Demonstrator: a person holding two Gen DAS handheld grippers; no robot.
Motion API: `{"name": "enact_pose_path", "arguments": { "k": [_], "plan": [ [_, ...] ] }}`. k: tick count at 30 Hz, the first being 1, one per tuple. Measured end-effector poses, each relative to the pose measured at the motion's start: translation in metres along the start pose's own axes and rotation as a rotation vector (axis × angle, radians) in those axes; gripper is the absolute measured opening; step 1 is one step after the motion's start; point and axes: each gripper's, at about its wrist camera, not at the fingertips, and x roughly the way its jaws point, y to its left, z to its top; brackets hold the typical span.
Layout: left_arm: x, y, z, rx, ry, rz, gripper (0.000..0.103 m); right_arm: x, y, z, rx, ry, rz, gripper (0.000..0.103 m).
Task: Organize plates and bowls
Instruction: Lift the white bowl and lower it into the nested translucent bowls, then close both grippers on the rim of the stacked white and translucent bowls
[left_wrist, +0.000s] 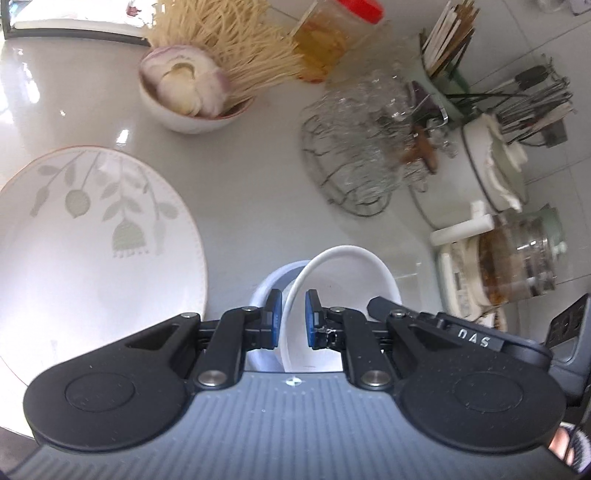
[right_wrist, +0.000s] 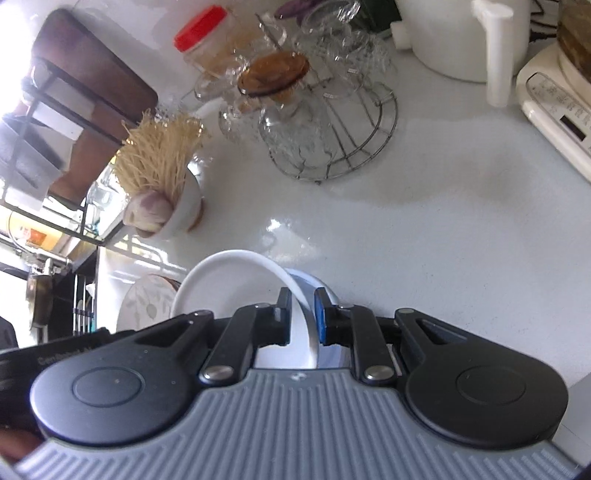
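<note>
A plain white bowl (left_wrist: 343, 288) (right_wrist: 229, 291) hangs just above the pale counter, held by both grippers on opposite sides of its rim. My left gripper (left_wrist: 292, 299) is shut on the rim, one blue pad inside and one outside. My right gripper (right_wrist: 302, 299) is shut on the rim the same way; one of its black fingers (left_wrist: 382, 306) shows across the bowl. A bluish-white curve under the rim may be the bowl's outer wall or a second bowl; I cannot tell. A large white plate (left_wrist: 92, 240) (right_wrist: 147, 306) with a grey leaf pattern lies to the bowl's left.
A white bowl of onion and dry noodles (left_wrist: 184, 92) (right_wrist: 162, 206) stands behind the plate. Further back are a wire rack of glass cups (left_wrist: 362, 147) (right_wrist: 325, 122), a red-lidded jar (left_wrist: 332, 33), a utensil holder (left_wrist: 447, 55), a white pot (left_wrist: 491, 158) and a glass kettle (left_wrist: 517, 251).
</note>
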Motion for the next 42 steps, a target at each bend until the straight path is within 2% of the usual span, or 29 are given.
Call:
{"name": "enact_pose_path", "arguments": {
  "k": [11,14,15,16,18,19,20,25,32,42],
  "plan": [
    [0.013,0.007,-0.001,-0.025,0.019,0.030,0.015,0.010,0.002,0.004,-0.044,0.020,-0.018,0.017],
    [0.014,0.006,-0.002,-0.022,0.018,0.050,0.017,0.011,0.001,0.006,-0.043,0.027,-0.020,0.017],
    [0.014,0.007,-0.002,-0.029,0.017,0.052,0.022,0.011,0.000,0.006,-0.044,0.029,-0.007,0.017],
    [0.014,0.007,-0.002,-0.031,0.017,0.054,0.024,0.011,-0.001,0.007,-0.047,0.029,0.004,0.021],
    [0.012,0.007,-0.003,-0.023,0.010,0.063,0.030,0.009,-0.001,0.007,-0.047,0.011,0.016,0.040],
    [0.011,0.006,-0.003,-0.016,0.008,0.066,0.031,0.008,-0.002,0.008,-0.046,0.004,0.017,0.055],
    [0.011,0.006,-0.003,-0.009,0.007,0.070,0.032,0.007,-0.002,0.008,-0.045,-0.002,0.015,0.060],
    [0.007,0.005,-0.004,0.002,-0.002,0.079,0.037,0.012,-0.007,0.008,-0.044,-0.004,-0.010,0.060],
    [0.008,0.003,-0.006,0.011,0.002,0.099,0.049,0.032,-0.023,-0.002,-0.002,0.066,-0.017,0.060],
    [0.017,-0.003,-0.010,0.036,0.045,0.129,0.050,0.047,-0.031,-0.014,0.051,0.125,0.037,0.058]
  ]
}}
